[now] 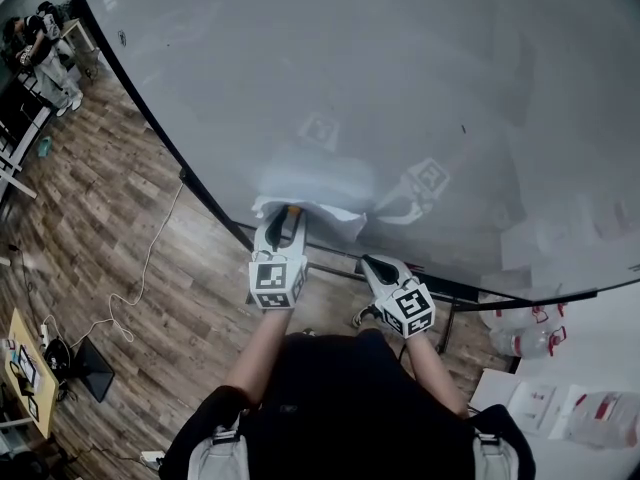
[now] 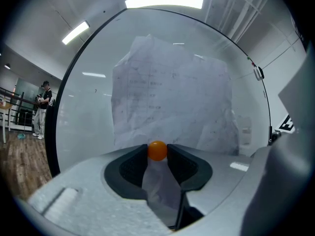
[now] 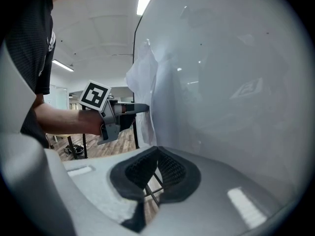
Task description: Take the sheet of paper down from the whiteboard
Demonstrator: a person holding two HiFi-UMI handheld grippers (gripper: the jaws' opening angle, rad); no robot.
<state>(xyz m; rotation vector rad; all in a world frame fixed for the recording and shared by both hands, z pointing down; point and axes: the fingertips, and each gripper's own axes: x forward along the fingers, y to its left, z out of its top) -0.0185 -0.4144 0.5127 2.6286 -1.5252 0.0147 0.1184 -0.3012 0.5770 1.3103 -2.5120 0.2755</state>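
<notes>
The whiteboard [image 1: 400,68] takes up most of what I see, standing upright on a frame over the wooden floor [image 1: 130,248]. The sheet of paper [image 2: 172,97] is still up on the board in front of me. It is crumpled and faintly printed, and its lower part bulges away from the surface. A fold of its bottom edge hangs down between the jaws of my left gripper [image 2: 157,162].

I hold that gripper level, nose toward the board at the bottom edge of the sheet. Its two dark pads are pinching a small orange knob [image 2: 157,150] at their tips, one pad against each side, right where the paper's lower edge sits.

My right gripper [image 3: 157,150] is lower and to the right, just beside the sheet and close to the bare board, tilted a little downward. Its jaws are pressed together at the tips with nothing between them. From its view my left gripper reaches in at the paper's edge.
</notes>
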